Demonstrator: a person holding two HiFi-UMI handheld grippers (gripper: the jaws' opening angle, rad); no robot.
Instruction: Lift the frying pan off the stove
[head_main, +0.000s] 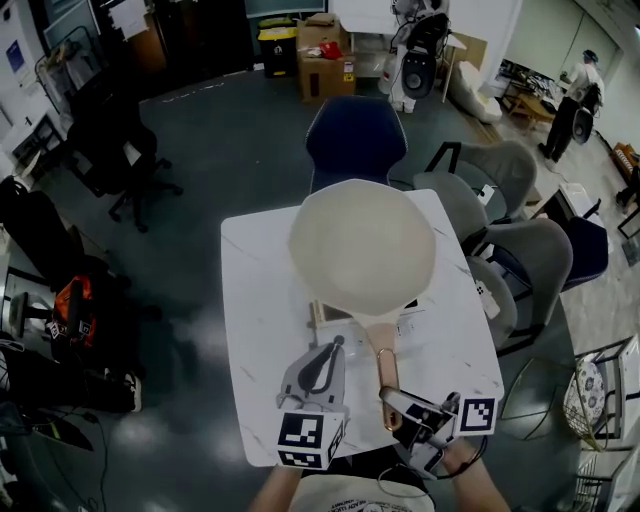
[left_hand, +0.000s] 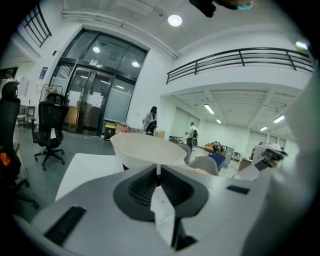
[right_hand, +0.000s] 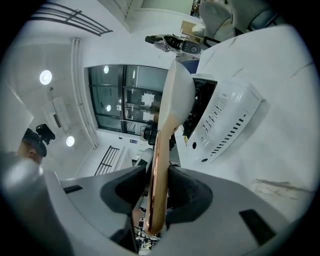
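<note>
A cream frying pan (head_main: 362, 248) with a copper-coloured handle (head_main: 386, 375) hangs above the white stove (head_main: 410, 318) on the white table (head_main: 255, 300). My right gripper (head_main: 400, 410) is shut on the handle's end; in the right gripper view the handle (right_hand: 159, 185) runs between the dark pads and the pan (right_hand: 178, 97) stands tilted clear of the stove (right_hand: 222, 122). My left gripper (head_main: 322, 372) is shut with nothing in it, just left of the handle. In the left gripper view its jaws (left_hand: 158, 181) meet, and the pan bowl (left_hand: 147, 150) shows beyond them.
A blue chair (head_main: 355, 140) stands at the table's far side and grey chairs (head_main: 510, 245) at its right. Black office chairs (head_main: 115, 150) and bags lie to the left. Cardboard boxes (head_main: 325, 60) stand at the back. A person (head_main: 575, 100) stands far right.
</note>
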